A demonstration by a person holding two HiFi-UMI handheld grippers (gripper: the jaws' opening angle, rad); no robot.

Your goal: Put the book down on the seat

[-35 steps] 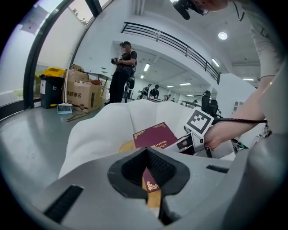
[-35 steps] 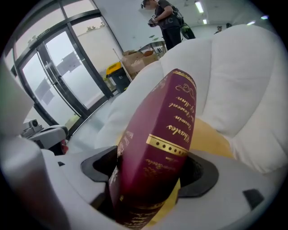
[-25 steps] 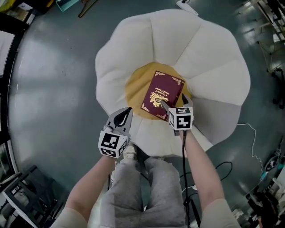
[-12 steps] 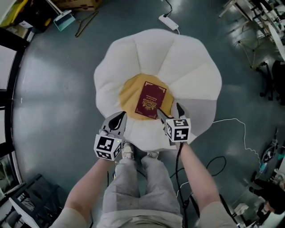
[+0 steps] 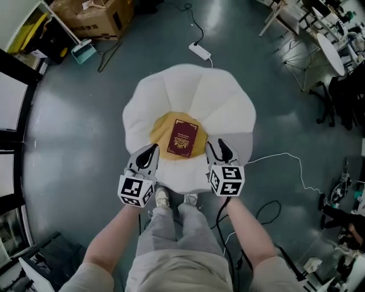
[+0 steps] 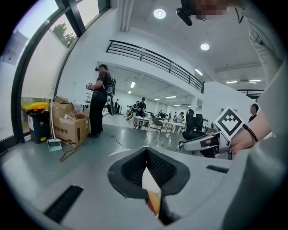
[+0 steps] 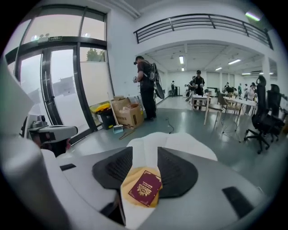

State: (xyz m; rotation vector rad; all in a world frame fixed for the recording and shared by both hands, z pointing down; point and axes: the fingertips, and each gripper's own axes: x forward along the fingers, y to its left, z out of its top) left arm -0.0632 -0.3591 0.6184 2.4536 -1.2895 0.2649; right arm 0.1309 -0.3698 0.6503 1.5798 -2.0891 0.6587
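Note:
A dark red book [image 5: 182, 138] with gold ornament lies flat on the yellow centre of the flower-shaped white seat [image 5: 219, 108]. Both grippers hang well above the seat's near edge, apart from the book. My left gripper [image 5: 151, 149] is shut with nothing in it; in its own view the left gripper [image 6: 146, 155] shows only a sliver of seat past its tips. My right gripper [image 5: 217, 145] is open and its jaws have just been closing, with nothing between them. Through the right gripper [image 7: 145, 152] I see the book [image 7: 145, 187] far below on the seat [image 7: 180, 143].
The person's legs and shoes [image 5: 171, 199] stand at the seat's near edge. A power strip [image 5: 201, 51] with its cable lies beyond the seat, cardboard boxes [image 5: 94, 14] and a dustpan [image 5: 84, 52] at far left. A white cable [image 5: 296, 165] trails right. A person [image 7: 146, 87] stands beyond.
Both grippers have risen away from the seat, which now looks smaller and farther below. The right jaws, wide open at the book's edge before, have narrowed. The book stays on the yellow centre.

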